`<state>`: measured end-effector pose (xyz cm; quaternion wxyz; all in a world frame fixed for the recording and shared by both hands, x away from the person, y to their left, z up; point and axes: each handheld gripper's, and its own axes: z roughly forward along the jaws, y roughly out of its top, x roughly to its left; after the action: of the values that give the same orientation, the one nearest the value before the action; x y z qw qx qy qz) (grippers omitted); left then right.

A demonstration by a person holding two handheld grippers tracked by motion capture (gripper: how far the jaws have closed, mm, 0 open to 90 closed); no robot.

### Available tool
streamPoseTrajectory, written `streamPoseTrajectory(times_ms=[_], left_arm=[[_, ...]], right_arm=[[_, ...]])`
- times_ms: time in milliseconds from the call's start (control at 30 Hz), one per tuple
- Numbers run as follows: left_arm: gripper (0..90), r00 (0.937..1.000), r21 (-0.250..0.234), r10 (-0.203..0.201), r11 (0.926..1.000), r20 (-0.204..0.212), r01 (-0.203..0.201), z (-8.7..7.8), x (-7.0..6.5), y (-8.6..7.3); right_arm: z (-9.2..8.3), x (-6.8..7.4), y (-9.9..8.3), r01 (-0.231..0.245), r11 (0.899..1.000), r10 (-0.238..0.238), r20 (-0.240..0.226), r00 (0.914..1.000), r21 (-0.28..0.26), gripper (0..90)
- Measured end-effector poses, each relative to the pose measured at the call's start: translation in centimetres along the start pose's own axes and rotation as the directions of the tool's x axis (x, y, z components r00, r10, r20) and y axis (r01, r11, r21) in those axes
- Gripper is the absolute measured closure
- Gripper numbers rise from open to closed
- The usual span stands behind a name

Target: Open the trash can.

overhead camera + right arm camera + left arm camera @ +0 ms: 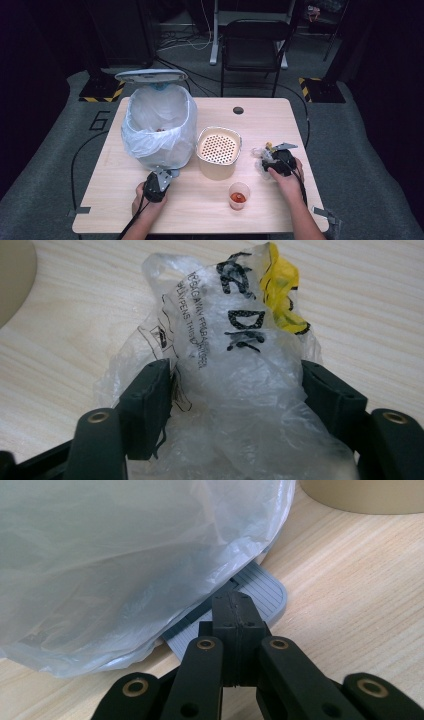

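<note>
- The crumpled plastic wrapper (pixel 235 390) lies at the table's (pixel 210 210) right edge, bracketed by the right gripper's (pixel 235 395) fingers (pixel 147 400); the pads touch both its sides.
- The left gripper (pixel 235 630) is closed empty, pressed on the bin's pedal (pixel 260 595).

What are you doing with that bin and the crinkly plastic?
A person sits at a wooden table with a gripper in each hand. The left gripper, jaws shut, presses on the grey pedal of the bin, whose lid stands up. The right gripper has its jaws around a crumpled plastic wrapper lying on the table. A beige strainer pot and a small cup stand between them.
</note>
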<state>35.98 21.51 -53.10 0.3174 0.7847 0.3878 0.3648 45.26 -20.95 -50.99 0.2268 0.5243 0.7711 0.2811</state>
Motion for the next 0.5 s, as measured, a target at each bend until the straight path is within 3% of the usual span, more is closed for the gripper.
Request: streamPoseTrajectory(times_ms=[100, 167, 367, 500], left_arm=[[90.0, 1.0, 0.001, 0.0, 1.0, 0.001, 0.0, -0.02, 0.0, 0.0], [90.0, 1.0, 0.001, 0.0, 1.0, 0.002, 0.0, -0.01, 0.02, 0.0], [90.0, 1.0, 0.005, 0.003, 1.0, 0.005, -0.003, -0.04, 0.05, 0.02], [90.0, 1.0, 0.005, 0.003, 1.0, 0.002, -0.003, -0.05, -0.04, 0.02]], right_arm=[[0.15, 0.08, -0.22, 0.012, 1.0, -0.012, 0.01, 0.9999, 0.002, 35.2], [0.14, 0.06, -0.47, -0.011, 1.0, 0.011, -0.011, 0.9999, -0.015, 39.4], [0.17, -0.1, -0.64, -0.023, 0.999, 0.022, -0.036, 0.9991, -0.029, 44.3], [0.18, -0.18, -0.78, -0.038, 0.998, 0.036, -0.053, 0.9979, -0.043, 53.4]])
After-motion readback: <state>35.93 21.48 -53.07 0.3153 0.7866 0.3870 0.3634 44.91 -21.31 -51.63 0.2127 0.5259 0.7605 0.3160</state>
